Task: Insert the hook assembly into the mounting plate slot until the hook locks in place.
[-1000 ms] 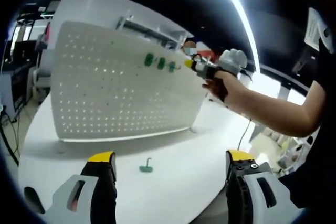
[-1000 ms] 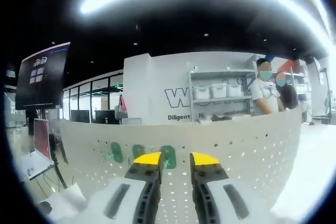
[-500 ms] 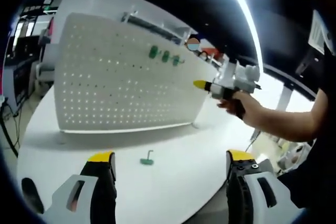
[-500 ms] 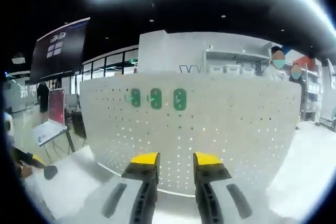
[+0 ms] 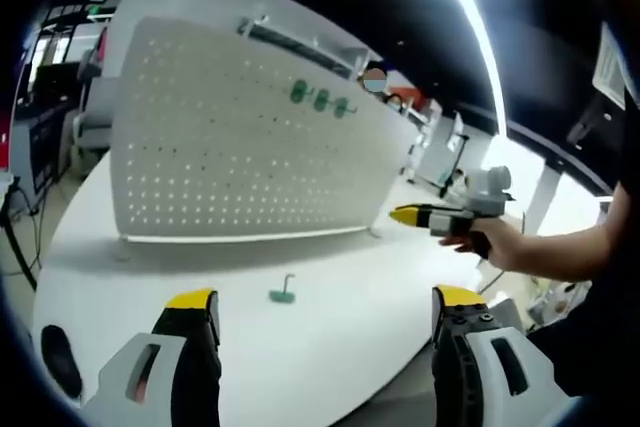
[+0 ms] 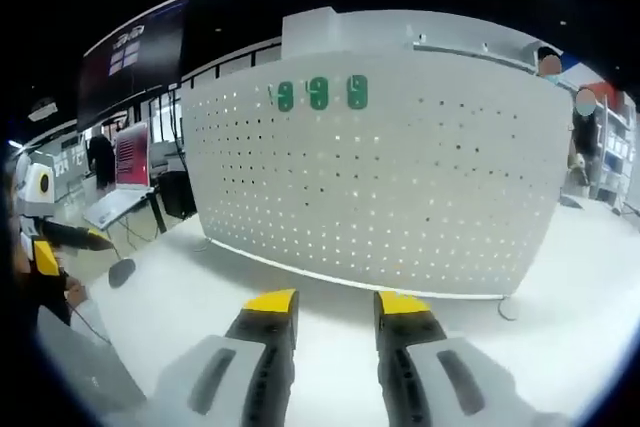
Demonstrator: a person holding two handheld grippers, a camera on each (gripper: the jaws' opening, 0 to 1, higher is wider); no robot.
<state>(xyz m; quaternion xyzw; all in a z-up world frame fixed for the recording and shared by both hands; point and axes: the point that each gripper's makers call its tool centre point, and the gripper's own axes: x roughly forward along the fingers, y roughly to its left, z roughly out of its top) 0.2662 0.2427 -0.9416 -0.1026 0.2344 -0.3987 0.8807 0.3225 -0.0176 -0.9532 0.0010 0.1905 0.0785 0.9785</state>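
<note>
a small green hook lies loose on the white table at lower centre of the left gripper view, a flat green base with a thin dark bent stem standing up from it; behind it a white perforated mounting plate stands upright across the middle of the frame, with three green hooks in a row near its top edge, seen again at upper centre of the right gripper view; the left gripper hangs with its yellow-tipped jaws wide apart and empty, at the bottom of its view; the right gripper shows a narrow gap between its jaws, nothing in it, and appears too at centre right of the left gripper view, held in a hand; the table is round-edged and glossy; a dark screen sits at upper left of the right gripper view, its writing too small to read; shelving stands behind the plate.
</note>
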